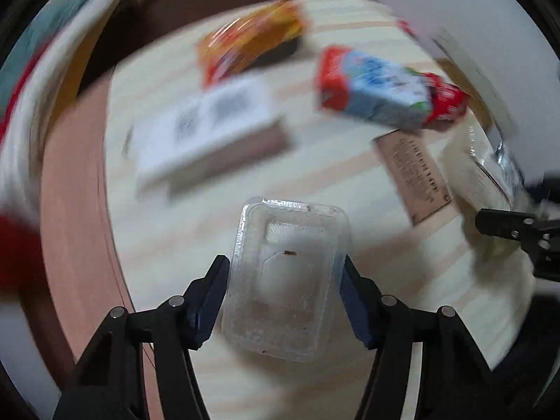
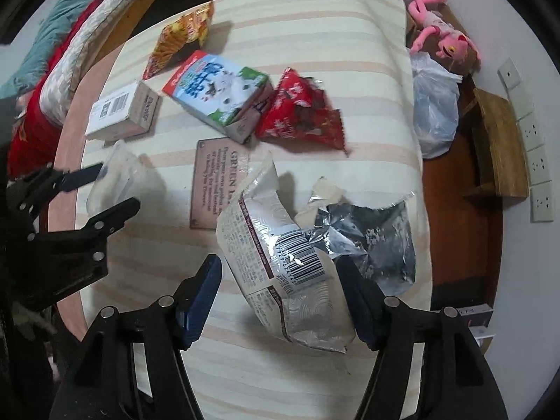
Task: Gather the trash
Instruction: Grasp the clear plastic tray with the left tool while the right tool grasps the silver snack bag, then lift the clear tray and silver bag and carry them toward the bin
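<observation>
One clear plastic tray [image 1: 285, 280] sits between the left gripper's [image 1: 285, 273] spread fingers, touching both. One torn silver foil bag [image 2: 290, 259] lies between the right gripper's [image 2: 280, 273] spread fingers on the striped table [image 2: 315, 17]; one milk carton [image 2: 220, 94] lies beyond.

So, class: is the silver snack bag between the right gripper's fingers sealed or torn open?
Torn open: the silver snack bag has a ragged edge, with its foil lining exposed beside it.

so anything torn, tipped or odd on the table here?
Yes. The silver bag is ripped open with jagged edges, beside the white pouch between the right fingers. The milk carton lies on its side and the red wrapper is torn. No spill visible.
</observation>
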`<state>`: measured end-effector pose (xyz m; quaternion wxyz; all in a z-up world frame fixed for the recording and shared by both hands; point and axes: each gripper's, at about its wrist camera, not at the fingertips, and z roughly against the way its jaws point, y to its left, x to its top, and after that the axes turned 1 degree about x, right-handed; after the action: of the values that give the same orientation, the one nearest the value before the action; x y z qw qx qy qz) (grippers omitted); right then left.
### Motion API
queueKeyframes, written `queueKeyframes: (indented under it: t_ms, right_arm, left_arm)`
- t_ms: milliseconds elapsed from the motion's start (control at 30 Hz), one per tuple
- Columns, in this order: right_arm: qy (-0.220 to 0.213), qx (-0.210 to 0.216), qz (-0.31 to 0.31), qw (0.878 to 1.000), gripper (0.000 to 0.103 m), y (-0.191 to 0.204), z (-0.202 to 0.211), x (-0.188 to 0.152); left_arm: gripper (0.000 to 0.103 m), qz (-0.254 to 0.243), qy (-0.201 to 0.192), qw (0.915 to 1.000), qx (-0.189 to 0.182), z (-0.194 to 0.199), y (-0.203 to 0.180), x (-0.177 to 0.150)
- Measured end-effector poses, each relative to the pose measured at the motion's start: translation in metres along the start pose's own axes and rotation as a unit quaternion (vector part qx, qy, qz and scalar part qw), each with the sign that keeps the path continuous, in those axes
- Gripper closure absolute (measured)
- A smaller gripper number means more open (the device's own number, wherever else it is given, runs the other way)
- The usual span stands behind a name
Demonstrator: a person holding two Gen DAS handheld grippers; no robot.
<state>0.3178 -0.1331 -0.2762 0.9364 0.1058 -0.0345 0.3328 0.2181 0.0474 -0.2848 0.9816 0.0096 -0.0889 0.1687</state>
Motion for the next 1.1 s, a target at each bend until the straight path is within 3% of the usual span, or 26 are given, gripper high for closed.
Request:
queueKeyframes:
  t_ms: [33, 133, 200, 433, 600, 767, 800, 1100]
  right_arm:
    - [0.003, 0.001, -0.005, 1.000, 0.056, 0.001, -0.002, -0.002]
    - [0.005, 0.029, -0.023, 0.999, 0.058, 0.002, -0.005, -0.007]
    - [0.013, 0.054, -0.030, 0.998, 0.058, 0.003, -0.008, -0.008]
    - [0.009, 0.027, -0.024, 0.999, 0.055, 0.018, -0.012, -0.012]
    - [-0.012, 0.019, -0.018, 1.000, 0.067, 0.032, -0.005, -0.027]
    - [-0.038, 0.025, -0.017, 0.999, 0.071, 0.049, 0.013, -0.038]
    - [-0.045, 0.031, -0.017, 0.998, 0.071, 0.055, 0.018, -0.042]
    - [-0.109, 0.085, 0.024, 0.990, 0.072, 0.140, 0.075, -0.070]
  left_arm:
    - [0.044, 0.033, 0.000, 0.9994, -0.008, 0.002, 0.009, -0.009]
    - [0.044, 0.078, -0.010, 0.9962, -0.036, 0.004, 0.024, -0.027]
    - [0.043, 0.081, -0.016, 0.9955, -0.047, 0.003, 0.030, -0.031]
    - [0.046, 0.067, -0.035, 0.9971, -0.004, -0.002, 0.015, -0.042]
    - [0.047, 0.087, -0.061, 0.9940, 0.024, 0.017, 0.006, -0.068]
    - [0.047, 0.125, -0.104, 0.9858, 0.041, 0.060, 0.013, -0.103]
    - [0.047, 0.130, -0.111, 0.9844, 0.041, 0.065, 0.028, -0.096]
    - [0.047, 0.203, -0.200, 0.9573, 0.047, 0.156, 0.108, -0.146]
